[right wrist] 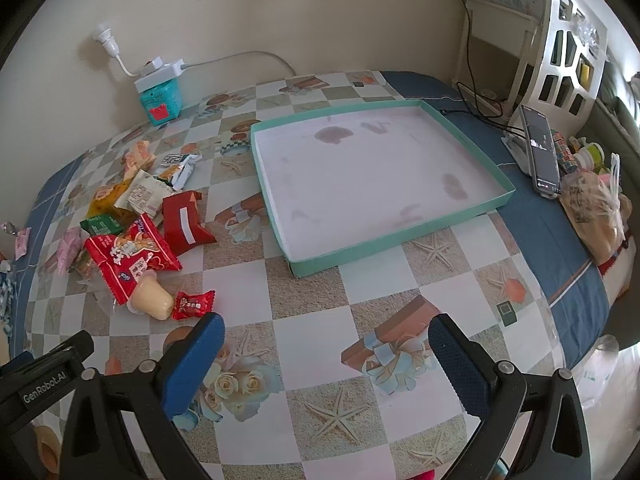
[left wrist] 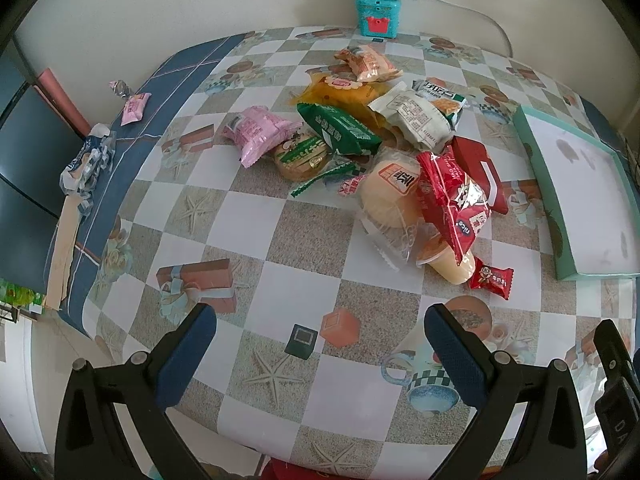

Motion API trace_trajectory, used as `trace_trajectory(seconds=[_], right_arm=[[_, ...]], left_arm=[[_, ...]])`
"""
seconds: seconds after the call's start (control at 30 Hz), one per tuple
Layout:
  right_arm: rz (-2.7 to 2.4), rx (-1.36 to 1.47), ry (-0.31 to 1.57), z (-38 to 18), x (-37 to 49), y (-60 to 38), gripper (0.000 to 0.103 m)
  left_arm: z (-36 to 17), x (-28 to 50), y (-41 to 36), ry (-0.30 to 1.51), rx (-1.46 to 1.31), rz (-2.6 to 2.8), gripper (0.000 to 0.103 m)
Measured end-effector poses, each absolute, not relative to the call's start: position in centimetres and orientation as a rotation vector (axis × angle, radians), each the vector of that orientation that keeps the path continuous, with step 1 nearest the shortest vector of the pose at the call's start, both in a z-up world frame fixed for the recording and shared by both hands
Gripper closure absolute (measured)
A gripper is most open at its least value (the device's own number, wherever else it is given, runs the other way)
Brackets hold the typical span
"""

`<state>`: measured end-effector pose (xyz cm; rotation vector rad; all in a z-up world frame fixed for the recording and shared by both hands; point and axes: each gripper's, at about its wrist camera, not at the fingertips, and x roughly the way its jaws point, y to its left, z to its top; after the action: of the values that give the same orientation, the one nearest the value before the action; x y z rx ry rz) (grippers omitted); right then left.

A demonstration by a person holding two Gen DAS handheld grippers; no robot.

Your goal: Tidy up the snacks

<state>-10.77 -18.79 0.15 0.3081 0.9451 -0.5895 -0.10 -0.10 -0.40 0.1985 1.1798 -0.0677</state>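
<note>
Checkered tablecloth (right wrist: 304, 308) against cream wall (right wrist: 280, 8); left gripper (left wrist: 320, 336), right gripper (right wrist: 326, 340) both spread.

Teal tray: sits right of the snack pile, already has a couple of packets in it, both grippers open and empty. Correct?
Not quite. The teal tray holds no packets, only stains on its white floor, as the right wrist view shows. The rest stands: it sits right of the snack pile, and the left gripper and right gripper are open and empty.

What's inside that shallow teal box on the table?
Nothing: the teal box shows only its pale, stained floor. All snacks sit in a pile beside it. Whatever lies beneath the box is covered.
</note>
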Motion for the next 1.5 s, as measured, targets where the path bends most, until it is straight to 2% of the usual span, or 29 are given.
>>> trace_trajectory(seconds=[1.5], right_arm=[[-0.626, 0.327, 0.952, -0.21, -11.11, -19.46, 0.0]], left_arm=[[-0.41, -0.01, -0.57, 1.183, 0.214, -0.065, 0.0]])
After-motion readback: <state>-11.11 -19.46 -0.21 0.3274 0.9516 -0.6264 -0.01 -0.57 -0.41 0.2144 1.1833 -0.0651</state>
